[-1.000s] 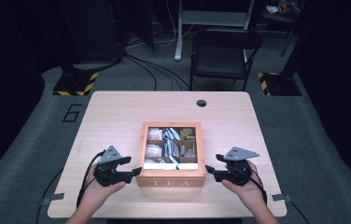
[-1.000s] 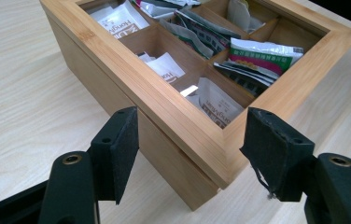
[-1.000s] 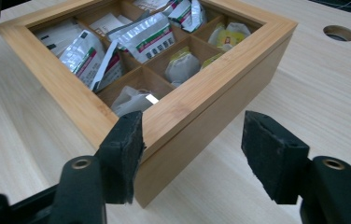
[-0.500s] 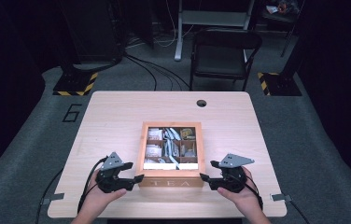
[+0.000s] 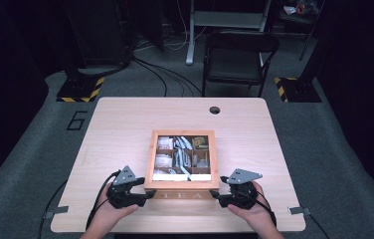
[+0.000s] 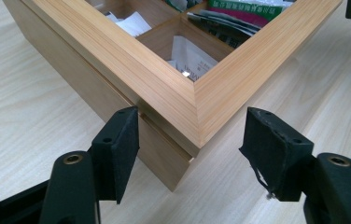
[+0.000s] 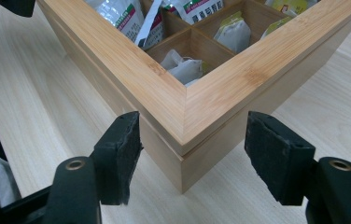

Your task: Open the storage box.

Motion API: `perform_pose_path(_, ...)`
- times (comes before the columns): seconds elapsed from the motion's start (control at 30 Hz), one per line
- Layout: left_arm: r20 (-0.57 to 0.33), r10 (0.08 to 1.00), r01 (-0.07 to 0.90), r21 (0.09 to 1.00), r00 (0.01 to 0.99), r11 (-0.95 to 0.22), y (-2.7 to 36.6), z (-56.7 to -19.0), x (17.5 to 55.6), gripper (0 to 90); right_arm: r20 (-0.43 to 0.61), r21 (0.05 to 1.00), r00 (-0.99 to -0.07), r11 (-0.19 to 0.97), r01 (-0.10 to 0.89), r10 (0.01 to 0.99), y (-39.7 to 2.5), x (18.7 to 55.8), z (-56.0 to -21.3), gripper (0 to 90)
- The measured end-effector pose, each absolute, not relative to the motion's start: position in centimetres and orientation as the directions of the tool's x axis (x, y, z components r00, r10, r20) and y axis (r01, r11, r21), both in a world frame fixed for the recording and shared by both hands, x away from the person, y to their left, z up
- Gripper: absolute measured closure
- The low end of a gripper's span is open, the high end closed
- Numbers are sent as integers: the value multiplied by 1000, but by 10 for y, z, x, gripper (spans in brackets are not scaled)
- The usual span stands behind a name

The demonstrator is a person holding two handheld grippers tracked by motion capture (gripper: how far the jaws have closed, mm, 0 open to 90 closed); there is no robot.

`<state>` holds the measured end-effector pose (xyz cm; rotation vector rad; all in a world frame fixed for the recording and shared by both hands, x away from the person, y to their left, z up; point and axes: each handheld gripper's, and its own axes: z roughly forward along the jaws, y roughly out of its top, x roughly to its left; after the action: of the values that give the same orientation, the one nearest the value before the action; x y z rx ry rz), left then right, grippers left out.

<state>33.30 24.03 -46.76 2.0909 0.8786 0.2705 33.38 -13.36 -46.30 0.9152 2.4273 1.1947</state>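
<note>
A wooden tea box (image 5: 181,194) with "TEA" on its front wall stands near the table's front edge. Its compartments hold tea bags (image 5: 182,157). My left gripper (image 5: 147,194) is open at the box's near left corner. In the left gripper view, that gripper (image 6: 197,154) has its jaws on either side of the box corner (image 6: 131,70), apart from the wood. My right gripper (image 5: 217,194) is open at the near right corner. In the right gripper view, its jaws (image 7: 192,154) likewise straddle the corner of the box (image 7: 164,93). A seam runs below the lid frame.
The light wooden table (image 5: 115,129) has a round cable hole (image 5: 215,110) at its far side. A black folding chair (image 5: 237,55) stands beyond it. Cables and yellow-black striped stand bases (image 5: 80,89) lie on the grey floor.
Both grippers have moved toward the person and slightly inward, from beside the box's sides to its two near corners. The box has not moved.
</note>
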Motion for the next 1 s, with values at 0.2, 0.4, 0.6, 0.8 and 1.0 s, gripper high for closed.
perform_pose_path(0.2,-98,674,485,770,733,-415,240,-468,333,372,8,783,-765,472,405,644,-130,335,-466,394)
perform_pose_path(0.4,-90,678,481,772,729,-415,239,-469,331,378,2,777,-760,478,410,649,-127,334,-469,426)
perform_pose_path(0.6,-54,693,471,771,719,-429,238,-468,330,410,24,786,-758,457,417,652,-129,336,-469,430)
perform_pose_path(0.8,-50,693,468,772,719,-430,236,-465,328,429,23,785,-756,456,419,654,-128,336,-468,437)
perform_pose_path(1.0,-74,690,484,765,720,-424,237,-462,329,441,30,790,-756,449,419,654,-129,336,-466,437)
